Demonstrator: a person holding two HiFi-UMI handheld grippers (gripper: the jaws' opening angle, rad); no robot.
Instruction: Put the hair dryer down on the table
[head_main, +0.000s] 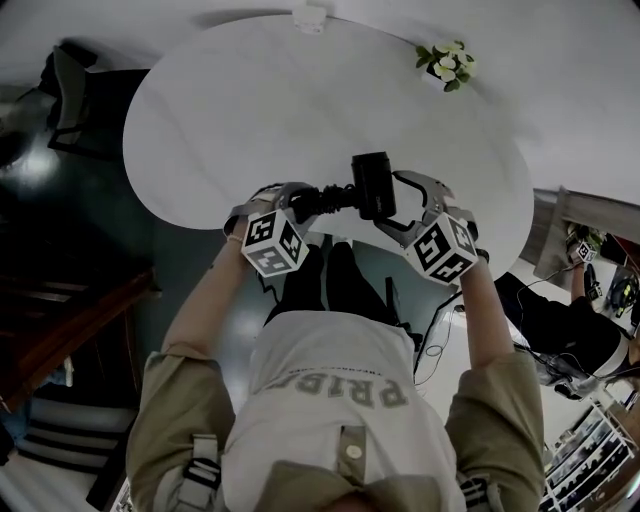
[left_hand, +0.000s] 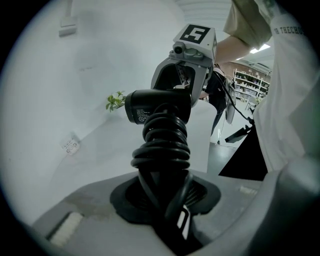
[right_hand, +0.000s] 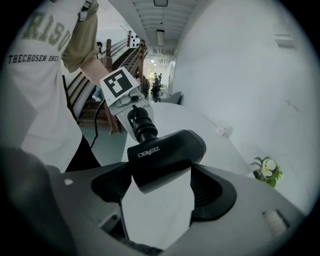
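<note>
The black plastic hair dryer (head_main: 373, 185) is held over the near part of the round white worktop (head_main: 250, 110), just inside its near edge. The right claw (head_main: 402, 205) is clamped on its barrel, and the left claw (head_main: 306, 203) is closed on the cord-wrapped handle. Open white surface spreads far and left; a small white-flowered plant (head_main: 447, 62) stands at the far right

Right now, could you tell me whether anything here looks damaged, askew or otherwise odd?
Nothing stands out: the hair dryer, with its cord coiled snugly, looks intact, held over the white table.
</note>
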